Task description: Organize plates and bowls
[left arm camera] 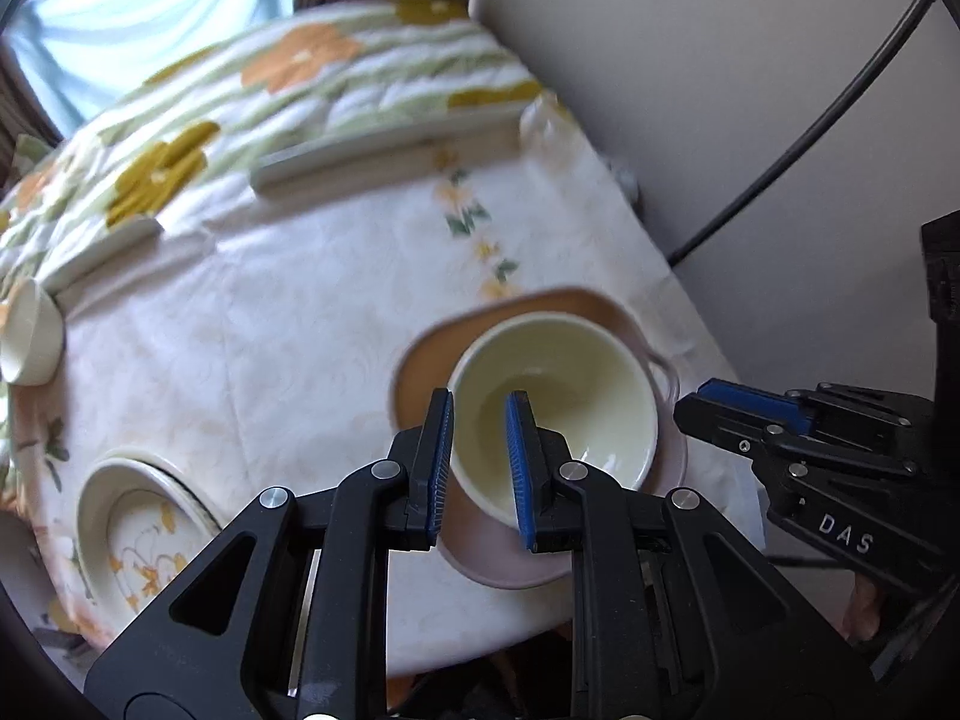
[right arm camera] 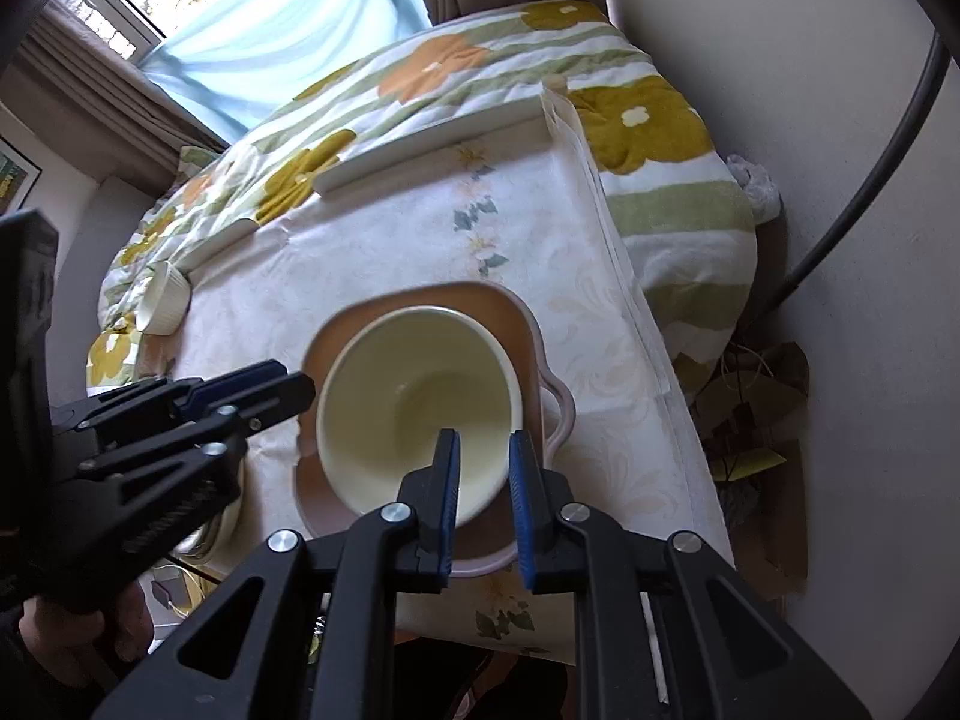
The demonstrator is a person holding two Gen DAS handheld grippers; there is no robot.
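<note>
Cream bowl [left arm camera: 552,396] sits in the pink handled dish [left arm camera: 606,312] near the table's [left arm camera: 270,330] right edge. Both tongs are clamped on the bowl's near rim: left gripper [left arm camera: 480,468] on its left side, right gripper [right arm camera: 485,501] on its right, both pitched steeply down. Looks like a two-handed lift. Next: keep it level, clear the dish, then carry it to the floral plate [left arm camera: 144,534] near-left or the small ramekin [left arm camera: 27,330] far-left.

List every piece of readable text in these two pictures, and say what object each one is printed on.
"DAS": white letters on the black body of the right gripper, seen in the left wrist view.
No other writing shows; the dishes and the tablecloth carry only flower patterns.
</note>
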